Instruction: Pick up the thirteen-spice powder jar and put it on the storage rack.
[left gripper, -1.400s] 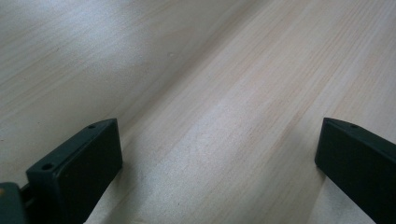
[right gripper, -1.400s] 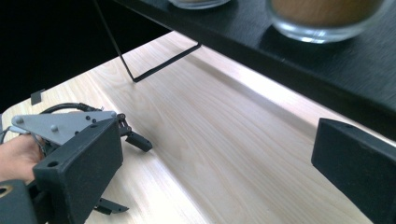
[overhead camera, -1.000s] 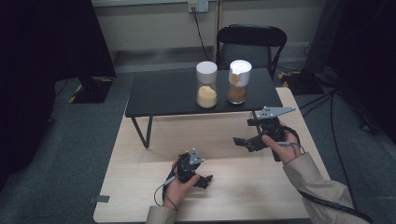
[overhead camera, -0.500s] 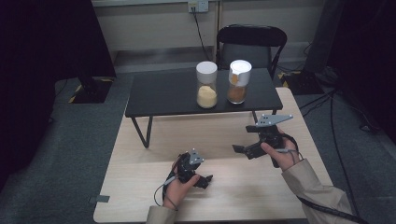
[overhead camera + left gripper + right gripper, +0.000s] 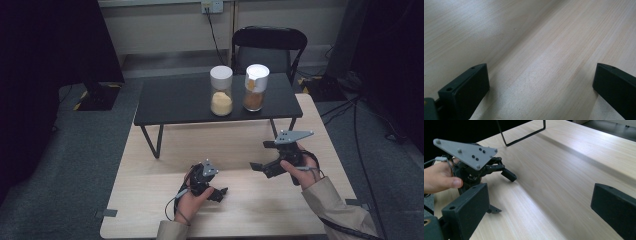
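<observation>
Left gripper (image 5: pixel 216 191) low on the wooden counter (image 5: pixel 240 145), hand (image 5: pixel 192 197) curled around its body, forearm entering from the near edge; jaws spread wide, bare wood between them. Right gripper (image 5: pixel 257 156) raised above the counter, wrist turned so its jaws point toward the left gripper; jaws wide apart, holding nothing. Two lidded jars, yellow-filled (image 5: pixel 221 91) and brown-filled (image 5: pixel 255 87), stand well beyond both grippers on the black side table (image 5: pixel 175 102).

Two jars (image 5: pixel 221 90) stand side by side on the low table (image 5: pixel 170 102) behind both tongs, the chair (image 5: pixel 269 42) farther back
</observation>
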### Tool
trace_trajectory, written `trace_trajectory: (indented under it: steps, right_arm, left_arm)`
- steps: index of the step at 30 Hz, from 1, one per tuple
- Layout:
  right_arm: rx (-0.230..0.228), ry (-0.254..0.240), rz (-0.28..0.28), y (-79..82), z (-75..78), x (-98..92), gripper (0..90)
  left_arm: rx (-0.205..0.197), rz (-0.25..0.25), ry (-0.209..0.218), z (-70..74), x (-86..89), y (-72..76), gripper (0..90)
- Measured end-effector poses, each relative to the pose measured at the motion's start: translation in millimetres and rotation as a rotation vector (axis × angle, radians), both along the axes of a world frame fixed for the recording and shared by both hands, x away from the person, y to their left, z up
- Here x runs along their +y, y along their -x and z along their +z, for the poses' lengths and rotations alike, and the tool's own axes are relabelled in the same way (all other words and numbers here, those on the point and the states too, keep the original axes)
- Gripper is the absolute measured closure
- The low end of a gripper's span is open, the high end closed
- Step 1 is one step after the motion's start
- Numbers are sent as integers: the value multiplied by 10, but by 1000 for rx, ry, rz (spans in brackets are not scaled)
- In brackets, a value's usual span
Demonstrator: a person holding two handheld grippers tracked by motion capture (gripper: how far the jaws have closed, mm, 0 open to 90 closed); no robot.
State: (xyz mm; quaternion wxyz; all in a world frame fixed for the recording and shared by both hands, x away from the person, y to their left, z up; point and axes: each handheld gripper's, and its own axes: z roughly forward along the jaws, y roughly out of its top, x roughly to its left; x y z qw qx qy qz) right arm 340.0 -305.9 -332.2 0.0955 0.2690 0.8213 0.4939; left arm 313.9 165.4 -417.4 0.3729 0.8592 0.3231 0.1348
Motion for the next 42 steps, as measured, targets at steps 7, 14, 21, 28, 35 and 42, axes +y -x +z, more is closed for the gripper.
trace_trajectory:
  steps: [7, 14, 21, 28, 35, 42]
  right_arm:
    - [8, 13, 7, 22, -109, -27, 10]
    - [20, 21, 10, 40, -233, -80, 11]
    - [16, 44, 23, 55, -303, -148, 11]
    - [33, 50, 17, 74, -404, -225, 11]
    - [43, 51, 6, 91, -471, -289, 10]
    - [40, 64, 6, 119, -552, -328, 10]
  left_arm:
    - [0, 0, 0, 0, 0, 0, 0]
    - [0, 0, 0, 0, 0, 0, 0]
    - [0, 0, 0, 0, 0, 0, 0]
    - [0, 0, 0, 0, 0, 0, 0]
    - [0, 0, 0, 0, 0, 0, 0]
    - [0, 0, 0, -1, 0, 0, 0]
